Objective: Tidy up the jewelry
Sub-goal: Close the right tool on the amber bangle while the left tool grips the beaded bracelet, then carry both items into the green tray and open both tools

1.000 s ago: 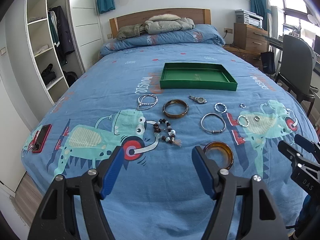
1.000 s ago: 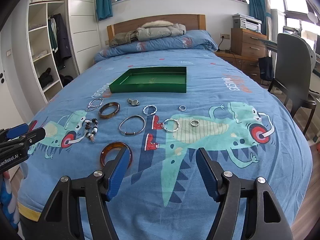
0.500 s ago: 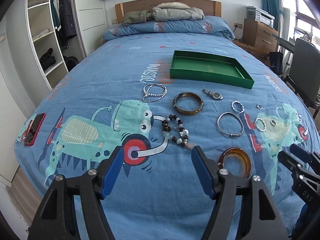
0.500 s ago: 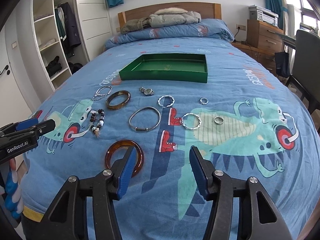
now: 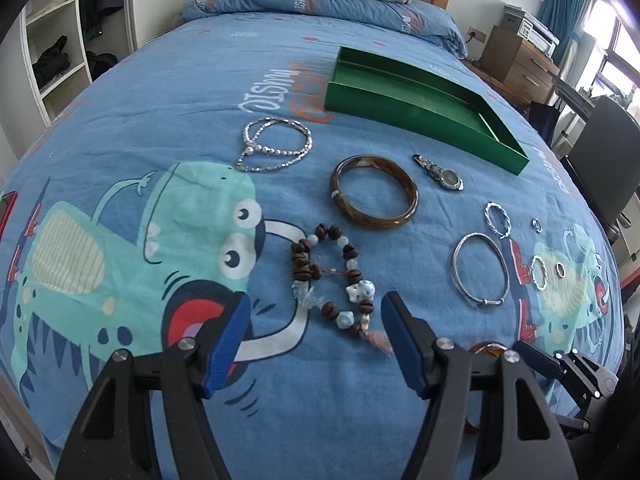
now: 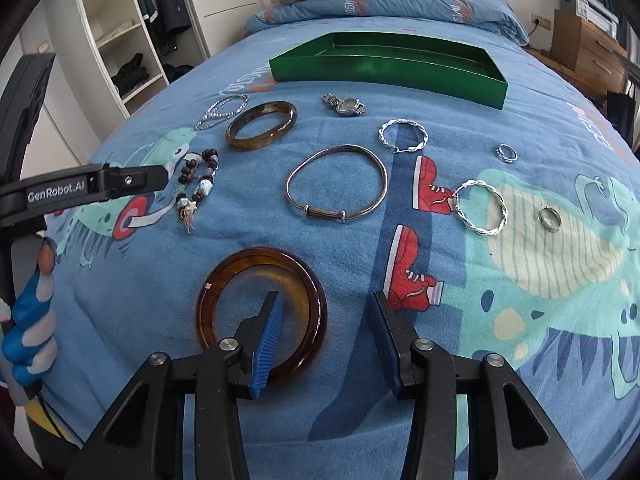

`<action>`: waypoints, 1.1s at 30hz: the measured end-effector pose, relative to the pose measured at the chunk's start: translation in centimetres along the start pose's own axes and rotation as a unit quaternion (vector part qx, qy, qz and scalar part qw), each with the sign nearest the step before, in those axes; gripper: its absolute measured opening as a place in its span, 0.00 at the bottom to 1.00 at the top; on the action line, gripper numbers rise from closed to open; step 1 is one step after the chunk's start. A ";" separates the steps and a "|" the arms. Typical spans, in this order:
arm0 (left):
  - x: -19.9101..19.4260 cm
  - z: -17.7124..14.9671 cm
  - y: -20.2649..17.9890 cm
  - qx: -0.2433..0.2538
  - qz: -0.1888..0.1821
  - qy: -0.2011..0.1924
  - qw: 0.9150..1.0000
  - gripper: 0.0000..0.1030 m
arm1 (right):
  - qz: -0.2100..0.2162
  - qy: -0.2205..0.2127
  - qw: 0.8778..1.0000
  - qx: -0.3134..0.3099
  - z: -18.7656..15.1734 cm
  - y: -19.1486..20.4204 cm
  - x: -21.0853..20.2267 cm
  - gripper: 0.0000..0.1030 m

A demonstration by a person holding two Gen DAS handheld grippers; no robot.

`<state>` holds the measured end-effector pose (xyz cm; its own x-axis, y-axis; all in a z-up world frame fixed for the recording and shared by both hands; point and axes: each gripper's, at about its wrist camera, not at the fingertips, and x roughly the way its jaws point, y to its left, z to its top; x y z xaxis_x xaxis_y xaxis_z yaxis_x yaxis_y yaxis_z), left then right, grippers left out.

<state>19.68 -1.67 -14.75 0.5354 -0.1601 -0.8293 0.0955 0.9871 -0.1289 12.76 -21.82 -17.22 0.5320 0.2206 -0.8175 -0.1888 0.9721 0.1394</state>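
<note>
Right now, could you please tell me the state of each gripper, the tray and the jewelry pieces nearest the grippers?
left gripper: open, holding nothing
right gripper: open, one finger over the amber bangle
green tray: nothing visible inside
amber bangle: flat on the bedspread, ungripped
beaded bracelet: flat, ahead of the left gripper
wristwatch: outside the tray

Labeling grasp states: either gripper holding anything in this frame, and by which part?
Nothing held. Left gripper is open over the beaded bracelet; right gripper is open, one finger inside the amber bangle, not clamped.
</note>
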 end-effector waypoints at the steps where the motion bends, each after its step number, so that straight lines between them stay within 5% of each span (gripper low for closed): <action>1: 0.7 0.1 -0.3 0.003 -0.002 0.004 1.000 0.63 | -0.003 -0.002 1.000 -0.010 0.1 0.2 0.2 0.43; 8: 4.2 0.3 -1.6 0.035 0.028 0.009 0.999 0.55 | -0.007 -0.008 0.997 -0.073 0.9 0.5 1.9 0.44; 11: 4.2 0.5 -1.5 0.041 0.043 -0.005 0.998 0.36 | -0.015 -0.022 0.995 -0.092 0.8 0.8 2.0 0.38; 14: 3.8 0.7 -1.0 0.037 0.046 -0.011 0.998 0.18 | -0.026 -0.037 0.994 -0.096 0.9 1.1 2.0 0.17; 26: -1.4 1.6 0.6 0.019 0.038 -0.055 0.998 0.15 | -0.023 -0.088 0.995 -0.046 2.1 0.2 -2.8 0.10; 33: -3.5 9.0 -0.9 0.027 -0.003 -0.100 0.995 0.15 | -0.045 -0.154 0.987 0.005 9.4 -4.3 -6.0 0.10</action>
<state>25.25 -2.08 -6.83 0.6908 -0.1707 -0.7026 0.1415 0.9849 -0.1001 18.16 -26.57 -7.62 0.7728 0.1462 -0.6176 -0.1229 0.9892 0.0804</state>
